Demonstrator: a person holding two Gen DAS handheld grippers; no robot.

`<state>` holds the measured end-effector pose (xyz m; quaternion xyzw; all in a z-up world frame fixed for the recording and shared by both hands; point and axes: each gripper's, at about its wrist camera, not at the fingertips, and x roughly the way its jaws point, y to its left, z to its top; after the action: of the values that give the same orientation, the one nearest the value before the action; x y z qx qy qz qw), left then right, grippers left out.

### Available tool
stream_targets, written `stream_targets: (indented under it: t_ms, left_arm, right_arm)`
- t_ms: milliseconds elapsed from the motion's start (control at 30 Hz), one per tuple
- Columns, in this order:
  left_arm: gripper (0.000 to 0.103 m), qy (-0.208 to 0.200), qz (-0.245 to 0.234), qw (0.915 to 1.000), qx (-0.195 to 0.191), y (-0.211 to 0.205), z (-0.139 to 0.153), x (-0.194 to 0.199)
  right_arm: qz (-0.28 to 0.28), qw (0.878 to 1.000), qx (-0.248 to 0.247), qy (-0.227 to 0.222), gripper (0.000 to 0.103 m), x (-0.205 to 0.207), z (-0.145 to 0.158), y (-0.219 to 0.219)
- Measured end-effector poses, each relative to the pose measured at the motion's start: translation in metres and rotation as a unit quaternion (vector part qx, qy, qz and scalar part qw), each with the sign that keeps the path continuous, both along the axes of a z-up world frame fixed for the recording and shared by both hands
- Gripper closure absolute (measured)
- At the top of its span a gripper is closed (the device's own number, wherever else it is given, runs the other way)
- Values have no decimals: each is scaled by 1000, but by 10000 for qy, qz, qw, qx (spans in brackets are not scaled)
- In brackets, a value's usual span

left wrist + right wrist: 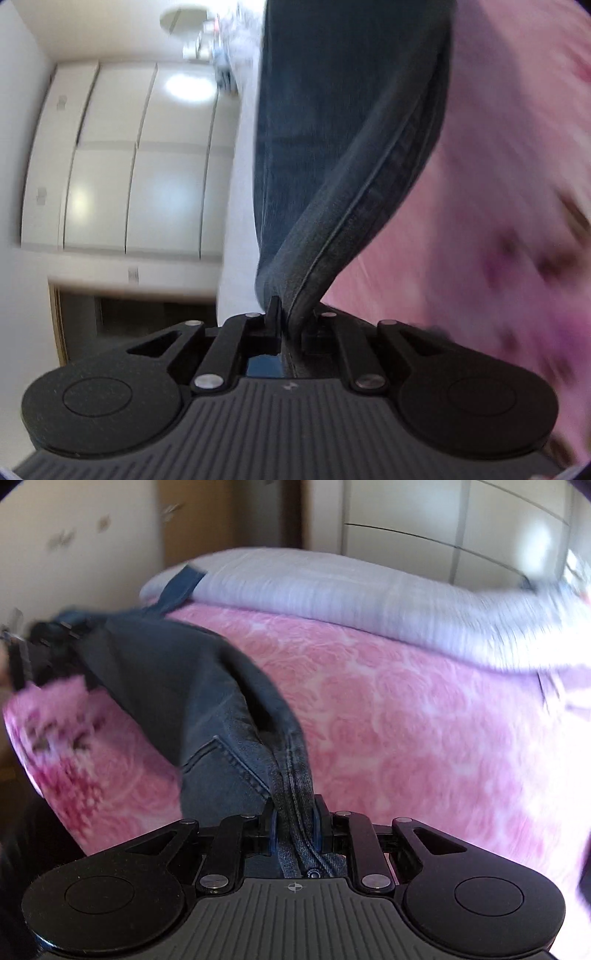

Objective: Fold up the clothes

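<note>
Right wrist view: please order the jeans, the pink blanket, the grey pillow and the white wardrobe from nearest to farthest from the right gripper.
1. jeans: clamped in the jaws of the right gripper.
2. pink blanket: spread on the bed, just ahead.
3. grey pillow: beyond the blanket's far edge.
4. white wardrobe: behind the pillow, against the back.

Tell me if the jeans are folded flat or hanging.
Hanging. The jeans are slung above the pink bedspread, clamped in the right tongs and left tongs.
</note>
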<state>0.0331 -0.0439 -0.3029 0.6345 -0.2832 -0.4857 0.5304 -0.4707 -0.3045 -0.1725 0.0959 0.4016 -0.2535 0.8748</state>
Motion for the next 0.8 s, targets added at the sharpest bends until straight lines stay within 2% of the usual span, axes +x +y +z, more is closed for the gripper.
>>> stream_targets:
  t_ms: [100,167,233,300,400,467,600,700,800]
  left_arm:
    - [94,90,200,9987,470,53,-38,5]
    - [92,-22,184,9975,686,79,-69,-4]
    - [85,-5,291,9974,666,94,-88,-14]
    - [77,123,408,9975,570,111,-95,-19]
    - [72,926,628,9926,474,132,-82,-21]
    - [70,1649,631,9835,394,150,-63,-22]
    - [64,2610,518,9639,-44,176,-21,-27]
    - [59,2877,437,9559,-407,168,3,-35]
    - [57,2915,165,9548,-558,142,14,-42]
  right_arm:
    - [267,9986,-279,357,86,29,-24,0]
    - [380,9963,-479,604,86,47,-43,3]
    - [442,9938,-674,772,86,57,-56,14]
    - [496,9916,-849,839,86,57,-63,30]
    - [611,9896,-1098,698,86,41,-62,66]
    - [846,9834,-1472,638,86,28,-63,99]
    - [1355,9634,-2220,650,86,6,-87,171]
    - [1389,9584,-2451,449,85,-6,-116,202]
    - [1333,9638,-2288,321,84,-7,-139,215]
